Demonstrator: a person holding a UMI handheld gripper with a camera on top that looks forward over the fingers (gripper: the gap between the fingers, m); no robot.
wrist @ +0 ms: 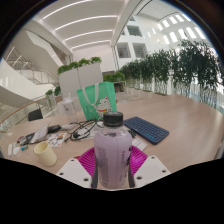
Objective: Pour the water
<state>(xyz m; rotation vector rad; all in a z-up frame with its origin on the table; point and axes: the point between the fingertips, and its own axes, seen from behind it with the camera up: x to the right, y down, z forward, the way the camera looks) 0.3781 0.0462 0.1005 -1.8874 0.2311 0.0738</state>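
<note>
Hand-held gripper (113, 170) fingers are clamped on a clear plastic bottle (113, 150), the magenta pads (88, 163) pressing against its sides. This bottle stands upright between the fingers, its dark cap (113, 119) rising above them. Beyond it lies a pale table (175, 115). Just ahead and to the right of the bottle rests a dark blue keyboard (147, 129). To the left sits a yellowish cup (45, 153), near tangled cables (68, 131). Farther back stands a green bag (98, 99), with potted plants (170, 70) along the windows behind.
</note>
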